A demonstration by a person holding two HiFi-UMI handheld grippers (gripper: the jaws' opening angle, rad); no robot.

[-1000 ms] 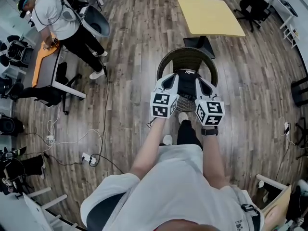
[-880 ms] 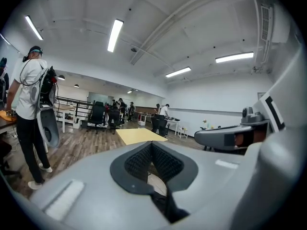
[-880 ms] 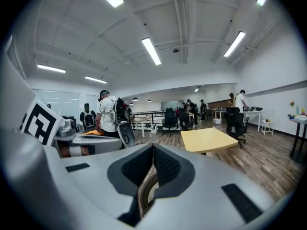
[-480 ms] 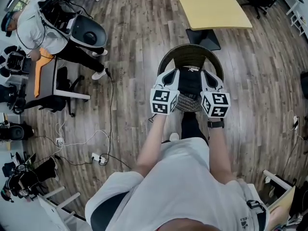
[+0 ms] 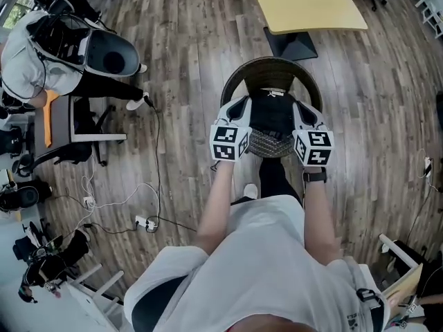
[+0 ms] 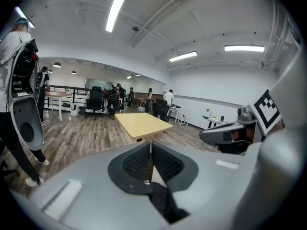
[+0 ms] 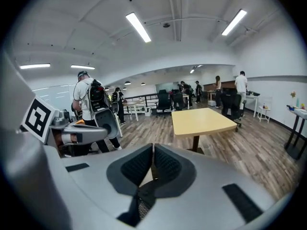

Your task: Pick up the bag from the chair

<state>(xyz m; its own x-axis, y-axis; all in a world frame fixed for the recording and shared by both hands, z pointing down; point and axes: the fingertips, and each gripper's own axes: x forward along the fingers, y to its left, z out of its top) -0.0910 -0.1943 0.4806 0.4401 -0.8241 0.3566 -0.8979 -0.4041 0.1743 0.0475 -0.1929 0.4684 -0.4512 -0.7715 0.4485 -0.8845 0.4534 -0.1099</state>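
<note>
Between left tongs, right tongs: black bag

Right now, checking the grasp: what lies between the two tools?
The black bag lies between the left tool and the right tool; the head view shows it.

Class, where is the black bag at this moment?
In the head view the black bag is at centre, between the left gripper and right gripper, over the wicker chair, near the yellow table.
</note>
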